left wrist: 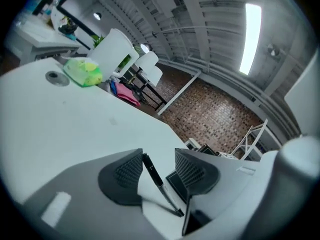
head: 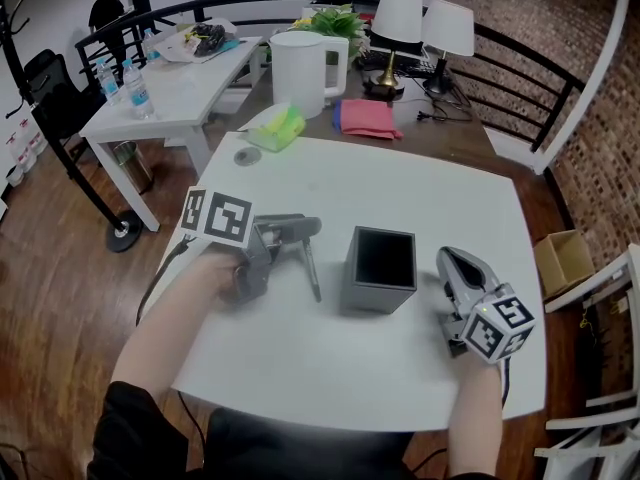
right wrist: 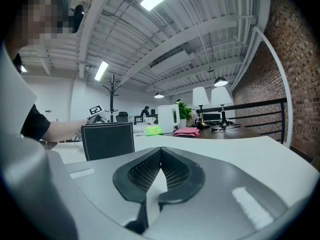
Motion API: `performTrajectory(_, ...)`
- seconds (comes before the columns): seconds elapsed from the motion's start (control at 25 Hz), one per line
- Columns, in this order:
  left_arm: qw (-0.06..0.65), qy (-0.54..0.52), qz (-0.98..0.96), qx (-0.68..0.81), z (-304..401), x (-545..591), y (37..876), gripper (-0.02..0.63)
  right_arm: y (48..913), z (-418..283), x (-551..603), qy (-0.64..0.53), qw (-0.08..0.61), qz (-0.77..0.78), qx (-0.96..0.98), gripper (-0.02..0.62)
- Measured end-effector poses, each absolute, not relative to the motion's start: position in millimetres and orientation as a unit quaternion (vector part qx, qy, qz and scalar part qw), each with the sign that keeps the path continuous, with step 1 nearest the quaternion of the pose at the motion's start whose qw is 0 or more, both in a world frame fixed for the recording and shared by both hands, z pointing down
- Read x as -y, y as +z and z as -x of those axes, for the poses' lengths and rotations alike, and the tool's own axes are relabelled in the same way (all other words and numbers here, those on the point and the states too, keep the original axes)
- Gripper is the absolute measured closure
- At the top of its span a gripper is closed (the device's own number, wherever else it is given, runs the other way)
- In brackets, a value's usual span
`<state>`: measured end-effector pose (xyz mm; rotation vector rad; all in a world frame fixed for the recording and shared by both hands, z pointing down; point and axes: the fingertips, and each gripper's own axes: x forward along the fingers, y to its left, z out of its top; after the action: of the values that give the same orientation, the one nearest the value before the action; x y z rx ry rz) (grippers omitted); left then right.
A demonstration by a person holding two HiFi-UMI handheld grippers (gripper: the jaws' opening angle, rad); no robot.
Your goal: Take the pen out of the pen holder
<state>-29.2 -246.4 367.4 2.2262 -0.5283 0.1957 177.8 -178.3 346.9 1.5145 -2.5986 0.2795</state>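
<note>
L gripper [left wrist: 158,155]: jaws well apart, pads not pressing on anything. Pen [left wrist: 154,176] lies in the gap btwn them, flat on the white table [left wrist: 75,119], its upper end close by the L-hand pad; contact there can't be made out. Nothing gripped.

Head view: L gripper [head: 308,236] low over the table, pointing toward the pen holder [head: 378,293]. Pen [head: 312,271] is out of the holder, on the tabletop just L of it, running from the jaw tips toward the near edge. Holder is a dark square box, upright, mouth open, interior looks dark.

R gripper [right wrist: 160,151]: jaws together at the tips, nothing btwn them. It faces one side wall of the pen holder [right wrist: 107,140]. Head view: R gripper [head: 452,260] on the table [head: 400,183] just R of the holder, not touching it.

Further back, on the brown desk beyond: white kettle [head: 305,68], pink cloth [head: 365,118], two white-shade lamps [head: 420,28].
</note>
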Motion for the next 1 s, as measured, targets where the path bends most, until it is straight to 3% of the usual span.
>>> performTrajectory(0.44, 0.274, 0.199, -0.893, 0.295, 26, 259, 391, 0.368, 347, -176, 178, 0.095, 0.064, -0.495, 0.861, 0.581)
performTrajectory(0.76, 0.186, 0.135, -0.897, 0.376, 45, 271, 374, 0.372, 348, -176, 179, 0.096, 0.066, -0.492, 0.863, 0.581)
performTrajectory(0.84, 0.177, 0.110, -0.898, 0.388, 54, 268, 368, 0.409, 348, -176, 179, 0.096, 0.065, -0.493, 0.862, 0.581)
performTrajectory(1.0, 0.129, 0.071, -0.888, 0.435, 79, 269, 356, 0.589, 347, -176, 179, 0.096, 0.064, -0.493, 0.862, 0.581)
